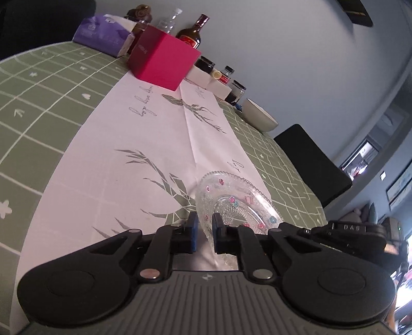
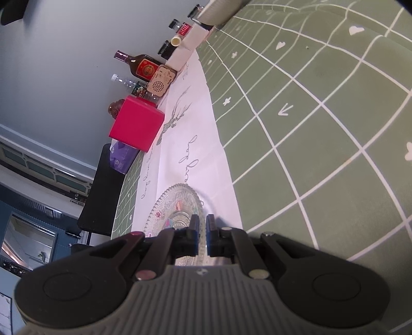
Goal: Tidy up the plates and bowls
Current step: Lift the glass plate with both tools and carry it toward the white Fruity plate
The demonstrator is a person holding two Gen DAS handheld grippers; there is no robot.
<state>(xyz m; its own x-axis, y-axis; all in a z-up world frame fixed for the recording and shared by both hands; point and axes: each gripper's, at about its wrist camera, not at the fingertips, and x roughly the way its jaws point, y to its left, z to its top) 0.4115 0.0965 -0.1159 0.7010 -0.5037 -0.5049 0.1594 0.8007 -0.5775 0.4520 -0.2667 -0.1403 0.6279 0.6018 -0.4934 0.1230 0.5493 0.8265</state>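
A clear glass plate (image 1: 239, 198) with small coloured flowers and a beaded rim is tilted over the white table runner (image 1: 144, 144). My left gripper (image 1: 205, 226) is shut on its near rim. The same plate (image 2: 175, 206) shows in the right wrist view, and my right gripper (image 2: 202, 226) is shut on its rim too. A pale green bowl (image 1: 258, 117) stands at the far right of the table; it also shows at the top of the right wrist view (image 2: 219, 10).
A pink box (image 1: 164, 61), a purple tissue pack (image 1: 103, 33), a brown bottle (image 1: 190, 32), jars and white boxes line the back of the green gridded tablecloth (image 1: 38, 103). A black chair (image 1: 311, 159) stands at the right edge. A small radio (image 2: 161, 81) stands by the bottle.
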